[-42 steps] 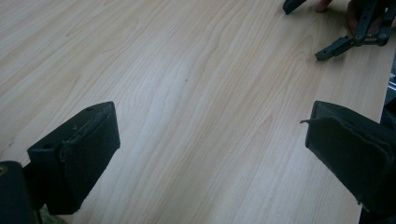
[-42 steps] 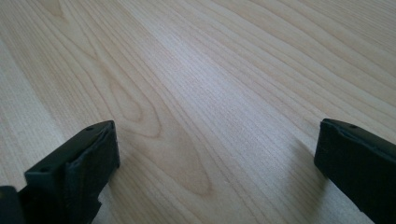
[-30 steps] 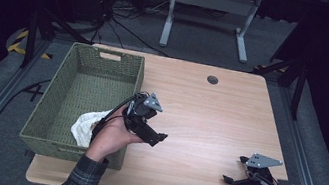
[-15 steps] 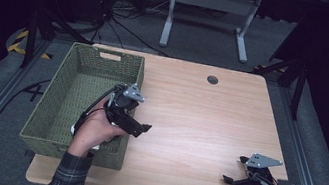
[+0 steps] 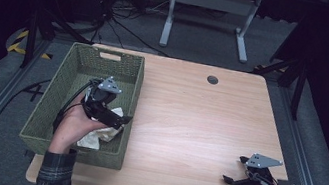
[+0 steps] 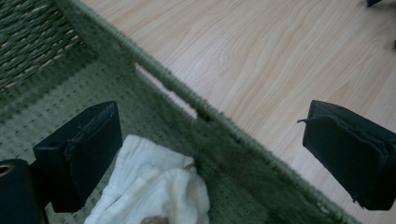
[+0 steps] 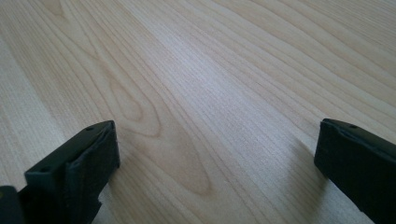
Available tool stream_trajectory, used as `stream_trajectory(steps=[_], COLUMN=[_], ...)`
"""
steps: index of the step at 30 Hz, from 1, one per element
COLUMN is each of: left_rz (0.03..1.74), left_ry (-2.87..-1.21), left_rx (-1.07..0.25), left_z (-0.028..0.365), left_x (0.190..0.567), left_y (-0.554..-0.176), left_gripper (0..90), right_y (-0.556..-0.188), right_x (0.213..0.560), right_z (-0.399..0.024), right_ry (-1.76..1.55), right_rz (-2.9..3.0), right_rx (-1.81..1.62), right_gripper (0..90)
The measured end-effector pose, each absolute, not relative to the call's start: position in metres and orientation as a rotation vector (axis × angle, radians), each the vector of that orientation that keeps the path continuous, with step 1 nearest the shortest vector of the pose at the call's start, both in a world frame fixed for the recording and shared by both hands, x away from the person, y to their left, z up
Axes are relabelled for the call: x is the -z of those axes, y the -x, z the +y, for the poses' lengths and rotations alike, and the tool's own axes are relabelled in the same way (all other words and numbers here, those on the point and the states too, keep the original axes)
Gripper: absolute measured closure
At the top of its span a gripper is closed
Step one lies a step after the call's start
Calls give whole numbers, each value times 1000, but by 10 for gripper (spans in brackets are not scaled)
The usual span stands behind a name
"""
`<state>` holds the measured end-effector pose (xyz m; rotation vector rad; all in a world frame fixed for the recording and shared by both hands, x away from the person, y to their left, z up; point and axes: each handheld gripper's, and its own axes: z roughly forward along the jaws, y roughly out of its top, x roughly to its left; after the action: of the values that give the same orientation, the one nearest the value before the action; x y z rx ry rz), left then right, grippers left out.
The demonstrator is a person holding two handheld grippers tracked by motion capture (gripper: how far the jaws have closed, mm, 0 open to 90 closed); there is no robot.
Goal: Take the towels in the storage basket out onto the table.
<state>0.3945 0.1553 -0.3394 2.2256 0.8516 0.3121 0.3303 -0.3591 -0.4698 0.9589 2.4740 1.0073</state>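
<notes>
A green woven basket [image 5: 55, 104] stands on the left part of the wooden table [image 5: 198, 123]. A crumpled white cloth [image 5: 100, 135] [image 6: 154, 186] lies inside it near the front right corner. My left gripper [image 5: 119, 121] [image 6: 219, 154] hovers over the basket's right wall, open, with one jaw above the cloth and the other out over the table. Nothing sits between its jaws. My right gripper [image 5: 235, 173] [image 7: 215, 168] rests low at the table's front right, open over bare wood.
The basket's right rim [image 6: 205, 109] runs diagonally between the left jaws. A round cable hole [image 5: 212, 80] is at the table's back edge. A grey metal stand [image 5: 206, 13] and cables lie on the floor behind. Rails flank the table.
My left gripper has moved left from over the table to over the basket's right side, above the white cloth. The right gripper has stayed put.
</notes>
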Motion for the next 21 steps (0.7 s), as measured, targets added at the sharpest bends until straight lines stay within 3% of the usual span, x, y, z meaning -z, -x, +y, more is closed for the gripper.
stream_trajectory(steps=[21], left_rz=[944], left_ry=[-2321], left_rx=[-338], left_z=[183], left_x=[372], left_y=[-398], left_gripper=[53], right_y=[-330], right_x=[470], right_z=[-360], right_ry=[-959], right_rz=[2474], right_rx=[-1010], right_gripper=[3])
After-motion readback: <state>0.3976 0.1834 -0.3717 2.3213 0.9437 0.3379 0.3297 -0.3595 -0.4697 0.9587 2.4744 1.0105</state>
